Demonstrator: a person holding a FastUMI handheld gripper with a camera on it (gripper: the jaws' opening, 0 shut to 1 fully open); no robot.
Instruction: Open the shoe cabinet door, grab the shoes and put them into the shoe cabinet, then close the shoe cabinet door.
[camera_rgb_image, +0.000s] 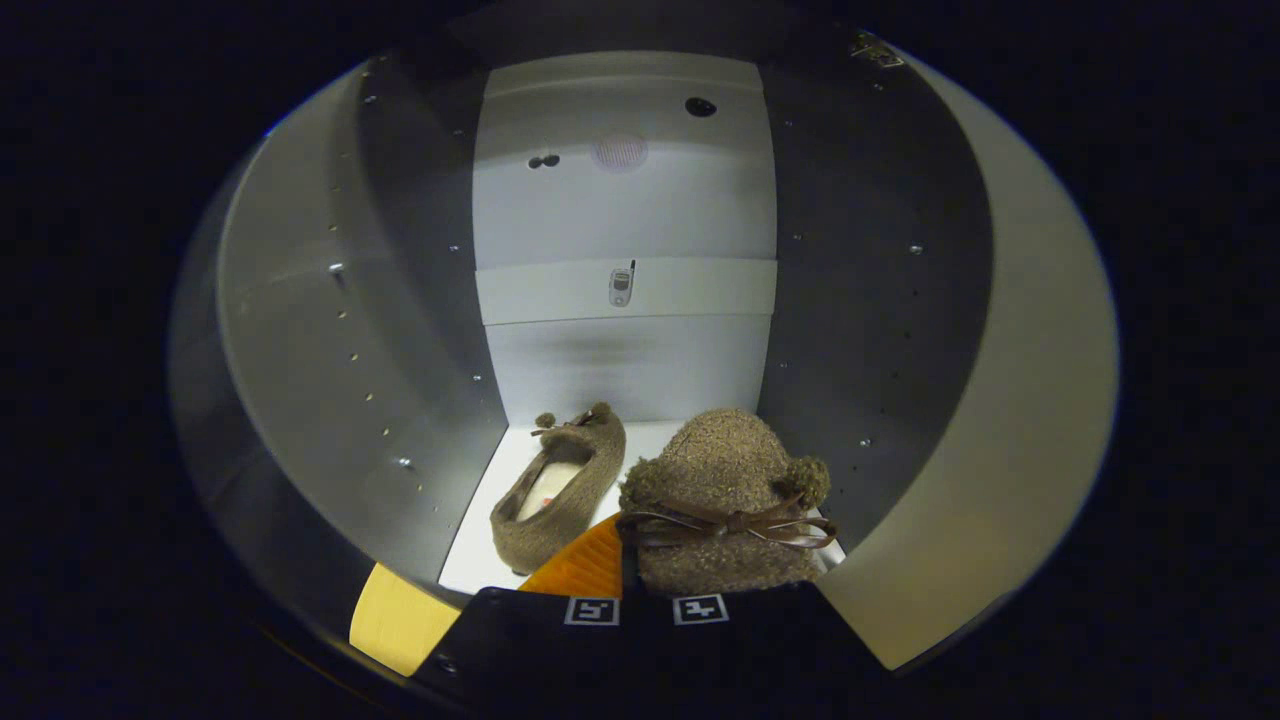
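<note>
Gripper (645, 590) is seen inside the open shoe cabinet (400, 330). A brown fuzzy slipper (725, 500) with a ribbon bow and pompoms is held right at the fingers, toe pointing into the cabinet, over the white shelf floor (480, 550). Jaws appear nearly closed around its heel, but whether both fingers press cannot be told. A second matching slipper (560, 485) lies on the shelf to the left, near the side wall.
</note>
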